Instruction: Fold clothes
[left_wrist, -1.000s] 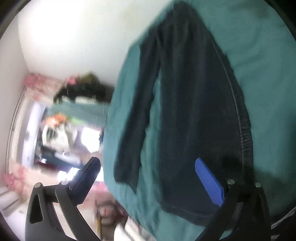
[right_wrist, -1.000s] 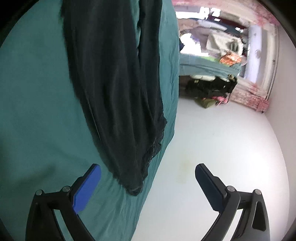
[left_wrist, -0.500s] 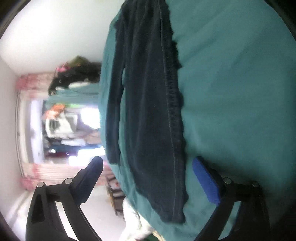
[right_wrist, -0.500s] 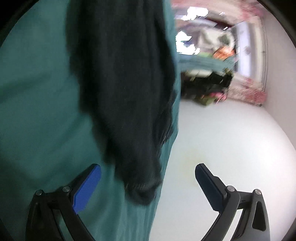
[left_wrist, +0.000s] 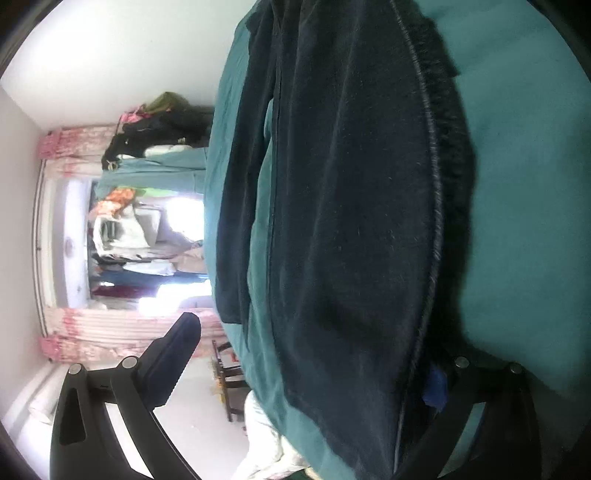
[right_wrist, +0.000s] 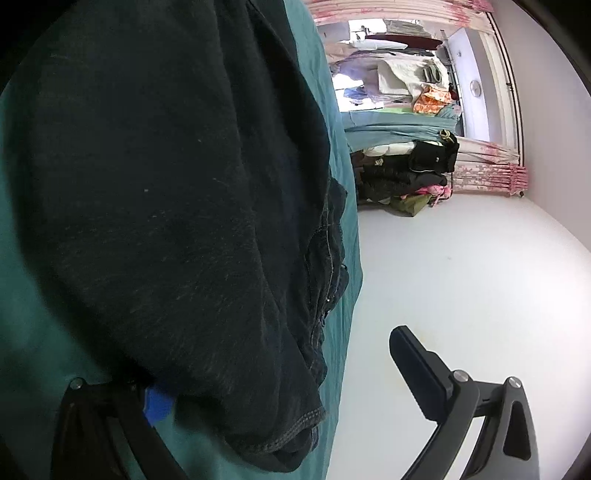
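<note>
A dark navy long-sleeved garment (left_wrist: 351, 221) lies spread on a teal-covered bed (left_wrist: 524, 206); it also fills the right wrist view (right_wrist: 166, 203). My left gripper (left_wrist: 310, 354) is open, its jaws wide apart around the garment's near edge; its blue right pad (left_wrist: 434, 387) is mostly hidden under the cloth. My right gripper (right_wrist: 277, 376) is open too, straddling the other end of the garment, whose hem droops over its blue left pad (right_wrist: 157, 404). Neither gripper pinches the cloth.
The bed edge (right_wrist: 351, 295) runs by a white floor (right_wrist: 461, 277). Piles of clothes (right_wrist: 413, 170) and pink curtains (left_wrist: 122, 332) stand at a window across the room. A dark wooden chair (left_wrist: 229, 384) is beside the bed.
Both grippers have moved in close to the garment, which now fills each view. The cloth edge now covers one pad of each gripper. Jaws stayed open.
</note>
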